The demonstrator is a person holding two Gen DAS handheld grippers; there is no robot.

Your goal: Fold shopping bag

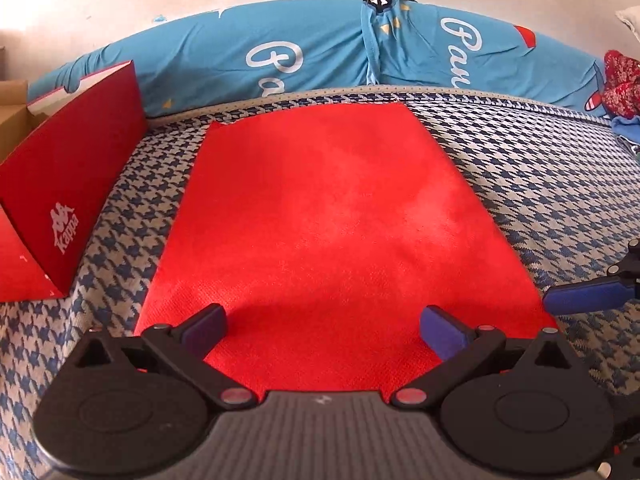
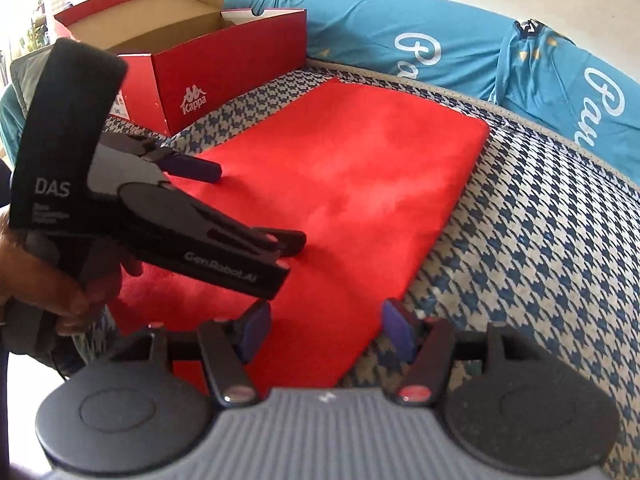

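A red non-woven shopping bag lies flat as a long rectangle on the blue-and-white houndstooth bed cover; it also shows in the right wrist view. My left gripper is open and empty, its fingers spread just above the bag's near end. In the right wrist view the left gripper hovers over the bag's left part. My right gripper is open and empty over the bag's near right edge. One blue fingertip of the right gripper shows at the bag's right side in the left wrist view.
A red Kappa shoebox stands open to the left of the bag, also in the right wrist view. A rolled blue printed quilt lies along the wall behind. A red patterned cloth sits at the far right.
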